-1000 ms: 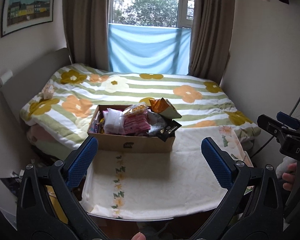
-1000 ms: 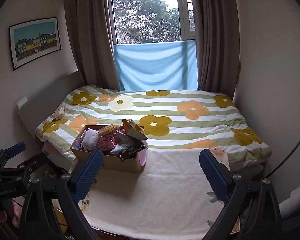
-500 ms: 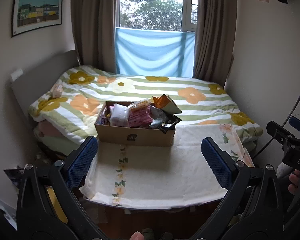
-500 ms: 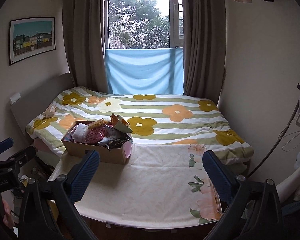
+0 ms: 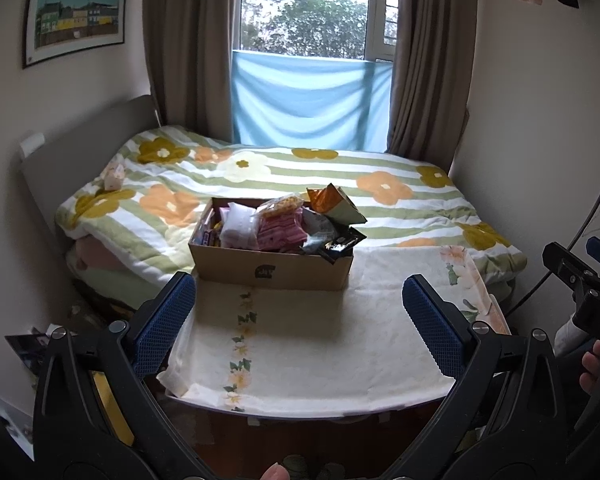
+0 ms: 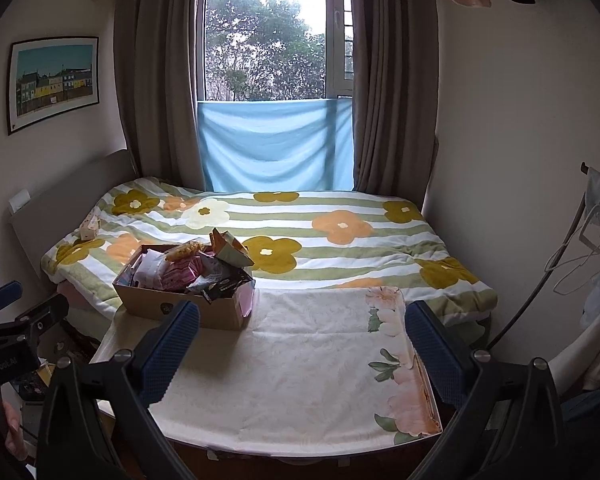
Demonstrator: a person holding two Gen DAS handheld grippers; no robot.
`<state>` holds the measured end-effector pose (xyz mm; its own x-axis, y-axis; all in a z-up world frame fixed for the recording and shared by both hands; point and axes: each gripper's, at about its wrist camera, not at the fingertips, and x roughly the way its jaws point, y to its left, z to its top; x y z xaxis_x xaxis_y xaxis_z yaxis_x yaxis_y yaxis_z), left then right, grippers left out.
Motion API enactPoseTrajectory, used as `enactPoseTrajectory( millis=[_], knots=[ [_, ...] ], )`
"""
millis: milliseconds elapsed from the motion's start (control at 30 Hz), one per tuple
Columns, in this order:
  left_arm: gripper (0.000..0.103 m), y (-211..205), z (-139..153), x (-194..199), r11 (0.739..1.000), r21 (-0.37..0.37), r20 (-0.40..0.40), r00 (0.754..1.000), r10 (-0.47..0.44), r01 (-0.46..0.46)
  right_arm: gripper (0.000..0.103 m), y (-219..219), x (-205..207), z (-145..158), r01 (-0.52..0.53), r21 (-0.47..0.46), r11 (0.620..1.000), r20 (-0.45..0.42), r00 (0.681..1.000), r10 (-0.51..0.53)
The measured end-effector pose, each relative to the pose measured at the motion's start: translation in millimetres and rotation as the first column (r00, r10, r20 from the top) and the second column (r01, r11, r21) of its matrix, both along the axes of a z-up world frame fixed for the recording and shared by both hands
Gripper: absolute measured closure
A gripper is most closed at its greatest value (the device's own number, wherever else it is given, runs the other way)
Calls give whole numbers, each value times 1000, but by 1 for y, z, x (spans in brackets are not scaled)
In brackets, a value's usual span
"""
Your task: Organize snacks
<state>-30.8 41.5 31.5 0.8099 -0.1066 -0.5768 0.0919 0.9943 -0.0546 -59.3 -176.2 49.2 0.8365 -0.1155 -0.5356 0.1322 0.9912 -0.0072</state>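
A brown cardboard box [image 5: 268, 270] stuffed with several snack packets stands at the far left of a table covered by a cream floral cloth [image 5: 320, 344]. An orange and green packet [image 5: 332, 204] sticks up from the box, and a black packet [image 5: 342, 242] hangs over its right corner. The box also shows in the right wrist view [image 6: 196, 312]. My left gripper [image 5: 298, 304] is open and empty, well short of the box. My right gripper [image 6: 302, 332] is open and empty over the table's near half.
Behind the table lies a bed with a striped flower quilt [image 6: 300, 236]. A small packet [image 5: 114, 176] lies on the quilt by the headboard. Walls close in on both sides. Clutter lies on the floor at the left [image 5: 32, 344].
Both grippers have pulled back and risen, so the table and box look farther away. Both stay open and empty.
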Motion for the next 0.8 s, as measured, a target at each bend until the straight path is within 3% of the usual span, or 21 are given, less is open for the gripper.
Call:
enactPoseTrajectory(
  millis=[800],
  knots=[
    [0,-5,0,19,1000,22,25,1000,-10,9,1,-2,13,2,0,0,1000,12,1000,0]
  ],
)
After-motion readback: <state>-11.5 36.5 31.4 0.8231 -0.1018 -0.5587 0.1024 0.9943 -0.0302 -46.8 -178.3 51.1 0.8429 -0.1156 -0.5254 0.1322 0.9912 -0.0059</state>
